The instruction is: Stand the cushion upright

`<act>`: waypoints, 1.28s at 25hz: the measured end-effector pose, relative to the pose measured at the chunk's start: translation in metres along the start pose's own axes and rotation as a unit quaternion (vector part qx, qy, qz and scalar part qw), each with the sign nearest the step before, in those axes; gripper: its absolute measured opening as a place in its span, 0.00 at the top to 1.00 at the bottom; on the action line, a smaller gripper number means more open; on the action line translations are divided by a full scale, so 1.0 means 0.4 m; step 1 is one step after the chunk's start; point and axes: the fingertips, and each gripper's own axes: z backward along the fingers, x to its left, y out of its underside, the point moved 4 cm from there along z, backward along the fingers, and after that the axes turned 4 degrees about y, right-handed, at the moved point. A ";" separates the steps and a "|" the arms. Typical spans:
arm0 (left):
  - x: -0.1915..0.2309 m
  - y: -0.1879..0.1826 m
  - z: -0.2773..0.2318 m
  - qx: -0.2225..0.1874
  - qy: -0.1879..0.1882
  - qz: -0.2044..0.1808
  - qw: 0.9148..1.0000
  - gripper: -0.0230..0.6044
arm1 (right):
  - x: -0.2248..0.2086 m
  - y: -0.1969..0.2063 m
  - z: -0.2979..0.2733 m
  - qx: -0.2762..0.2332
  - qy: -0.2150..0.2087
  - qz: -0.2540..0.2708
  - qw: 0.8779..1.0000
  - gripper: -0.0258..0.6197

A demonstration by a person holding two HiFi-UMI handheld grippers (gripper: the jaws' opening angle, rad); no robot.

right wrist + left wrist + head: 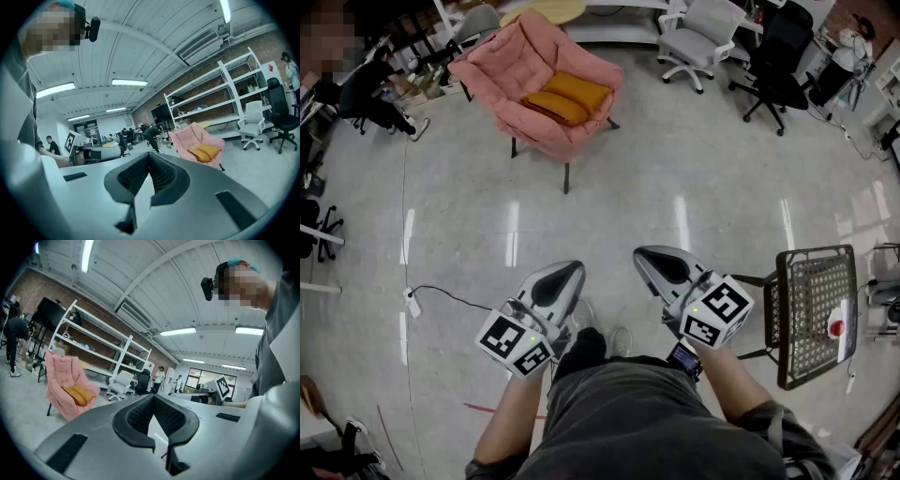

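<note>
An orange cushion [567, 97] lies flat on the seat of a pink padded armchair [502, 58] far ahead across the floor. It also shows small in the left gripper view as the cushion [77, 394] and in the right gripper view as the cushion [205, 153]. My left gripper [573, 270] and right gripper [645, 254] are held close to my body, side by side, well short of the chair. Both are shut with nothing between the jaws, as the left gripper [153, 397] and right gripper [149, 155] show in their own views.
A black mesh chair [816, 309] stands close at my right. White and black office chairs [705, 37] stand behind the armchair. A seated person [370, 89] is at the far left. A cable with a plug [414, 302] lies on the floor at left.
</note>
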 end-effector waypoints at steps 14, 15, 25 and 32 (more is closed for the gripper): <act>0.236 -0.072 -0.014 0.008 0.022 0.007 1.000 0.95 | -0.062 -0.043 -0.222 0.006 0.041 -0.023 0.999 0.94; 0.261 -0.078 -0.015 0.009 0.023 0.007 1.000 0.95 | -0.071 -0.045 -0.245 0.007 0.047 -0.026 0.999 0.93; 0.453 -0.119 -0.034 0.024 0.046 0.001 0.999 0.94 | -0.141 -0.060 -0.404 0.007 0.085 -0.040 0.996 0.93; 0.578 -0.128 -0.089 0.031 0.045 -0.001 0.998 0.87 | -0.223 -0.076 -0.508 0.008 0.087 -0.040 0.995 0.93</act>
